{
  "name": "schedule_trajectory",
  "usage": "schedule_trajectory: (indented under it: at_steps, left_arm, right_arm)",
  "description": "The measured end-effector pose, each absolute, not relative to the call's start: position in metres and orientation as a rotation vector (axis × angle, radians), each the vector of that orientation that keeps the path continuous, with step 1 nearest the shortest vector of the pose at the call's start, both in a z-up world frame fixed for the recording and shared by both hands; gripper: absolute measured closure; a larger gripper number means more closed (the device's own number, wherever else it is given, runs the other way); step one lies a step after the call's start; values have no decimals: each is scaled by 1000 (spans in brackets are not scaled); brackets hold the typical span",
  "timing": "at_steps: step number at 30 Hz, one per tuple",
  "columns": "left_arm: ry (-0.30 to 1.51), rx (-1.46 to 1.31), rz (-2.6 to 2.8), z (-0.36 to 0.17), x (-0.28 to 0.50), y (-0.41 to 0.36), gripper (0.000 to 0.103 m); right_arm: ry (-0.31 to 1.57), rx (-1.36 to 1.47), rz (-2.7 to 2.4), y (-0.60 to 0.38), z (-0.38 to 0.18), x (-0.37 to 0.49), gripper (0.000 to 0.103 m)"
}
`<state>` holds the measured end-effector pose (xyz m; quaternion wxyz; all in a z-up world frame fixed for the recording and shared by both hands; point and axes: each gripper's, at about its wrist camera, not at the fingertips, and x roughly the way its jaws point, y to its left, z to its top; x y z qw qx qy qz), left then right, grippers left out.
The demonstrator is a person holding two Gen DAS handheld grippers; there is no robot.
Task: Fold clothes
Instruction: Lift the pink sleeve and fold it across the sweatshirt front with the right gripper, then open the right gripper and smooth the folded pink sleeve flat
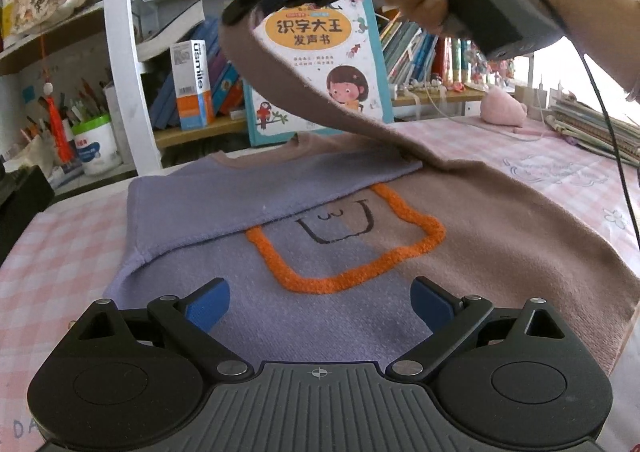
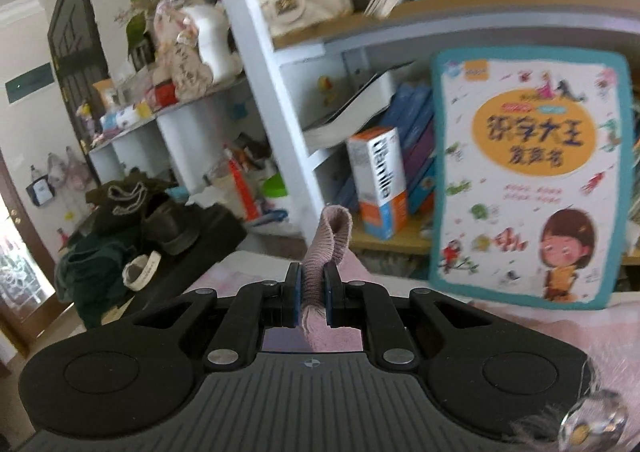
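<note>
The right gripper (image 2: pixel 312 292) clamps the sweater's (image 1: pixel 340 252) brown sleeve cuff (image 2: pixel 326 248), lifted clear above the table (image 1: pixel 60 236); the left gripper (image 1: pixel 320 304) hovers with jaws spread, empty, over the hem.

Right gripper (image 1: pixel 240 8) lifts brown sleeve (image 1: pixel 320 92) above sweater (image 1: pixel 320 316); left gripper (image 1: pixel 320 302) jaws apart.

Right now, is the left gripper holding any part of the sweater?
No. The left gripper stands open above the sweater, its blue pads apart with no cloth pinched between them.
</note>
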<state>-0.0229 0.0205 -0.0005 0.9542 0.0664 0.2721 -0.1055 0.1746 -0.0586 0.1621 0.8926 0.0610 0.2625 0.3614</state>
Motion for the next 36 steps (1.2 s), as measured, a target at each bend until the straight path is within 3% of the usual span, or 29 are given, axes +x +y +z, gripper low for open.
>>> schedule_trajectory:
  at_steps: [16,20,22,32,36]
  left_arm:
    - [576,123,-216,-2,-19,22,4]
    - [581,131,-217,-2,-18,21,4]
    - [583,136,-217,-3,-18,20,4]
    - [585,163,-206,-4,-19,17,4]
    - [587,173,-201,-4,-20,16,4]
  right_arm:
    - [670,54,747,-11,113,189,92]
    - [672,119,772,-18,111,190,83]
    - [665,138,782,-23,113,189,66]
    - [672,127,739,-58,105,170,66]
    - [687,101,700,-81,94,154,61]
